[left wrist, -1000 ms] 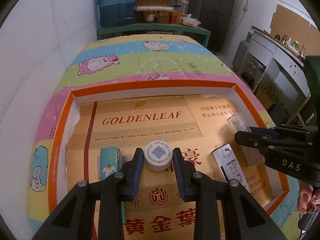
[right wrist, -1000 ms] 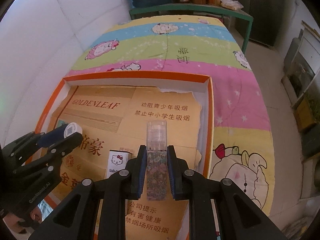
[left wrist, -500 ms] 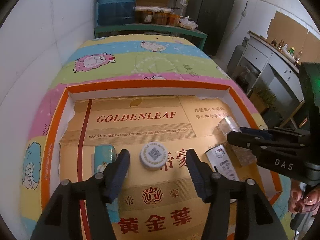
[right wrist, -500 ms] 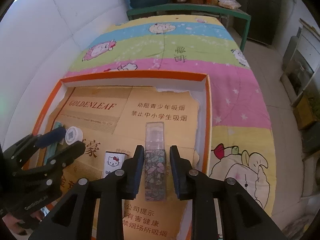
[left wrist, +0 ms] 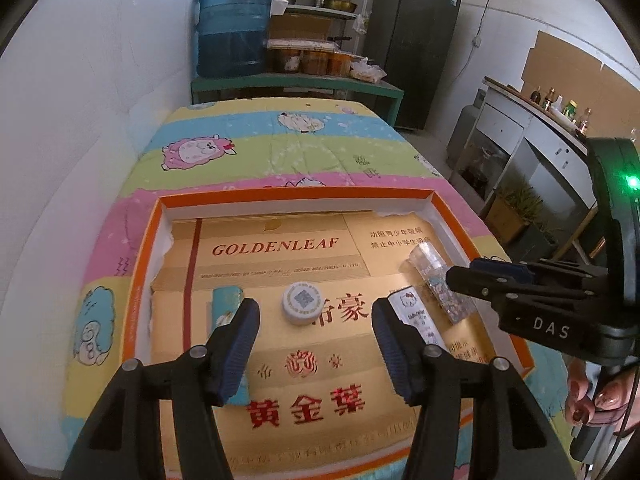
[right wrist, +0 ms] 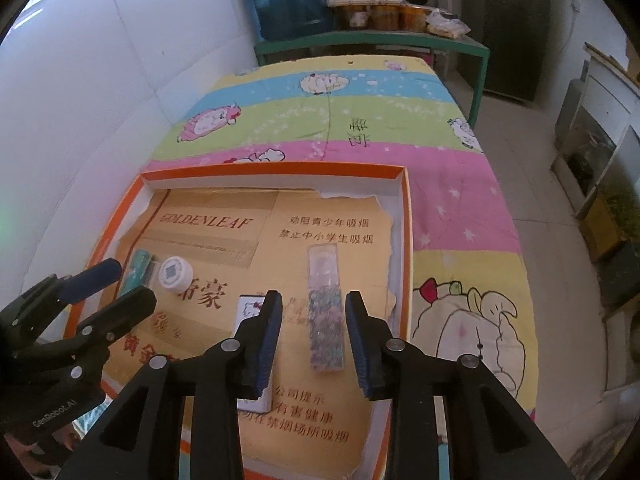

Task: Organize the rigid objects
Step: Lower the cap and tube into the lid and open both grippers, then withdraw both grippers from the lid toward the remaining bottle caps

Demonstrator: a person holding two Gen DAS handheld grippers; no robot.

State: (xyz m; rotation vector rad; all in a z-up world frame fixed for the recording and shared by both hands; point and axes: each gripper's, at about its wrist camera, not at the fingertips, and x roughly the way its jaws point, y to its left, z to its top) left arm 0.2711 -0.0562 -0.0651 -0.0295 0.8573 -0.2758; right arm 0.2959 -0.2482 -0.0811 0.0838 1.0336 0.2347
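Left wrist view looked down on a bed [left wrist: 280, 148] under a soft quilted cover of pastel stripes and cartoon sheep, and on it sat the shallow orange-rimmed tray [left wrist: 294, 193], a stiff box lid lined with flattened, glossy gold carton board printed in red. Four rigid things lay in a row across that liner: a tall clear rectangular case [right wrist: 326, 308] filled with speckled glitter at the right, a small white box with a cartoon cat [left wrist: 416, 316] just beside it, a round white ribbed cap [left wrist: 302, 303] bearing a printed code in the middle, and a teal box [left wrist: 226, 308] at the left. The step in hand appeared to be the release after placing. The left tongs [left wrist: 314, 346] stood spread wide with nothing between the pads, the cap lying flat just beyond them. The right tongs [right wrist: 314, 340] had just been opening, and the glitter case lay between the blue ribbed pads with a gap on either side, so neither pad pressed it. Both placed things looked settled and flat. Judging from this, the next move called for drawing both tongs up and clear without nudging the row, since the cap could slide on the slick board.
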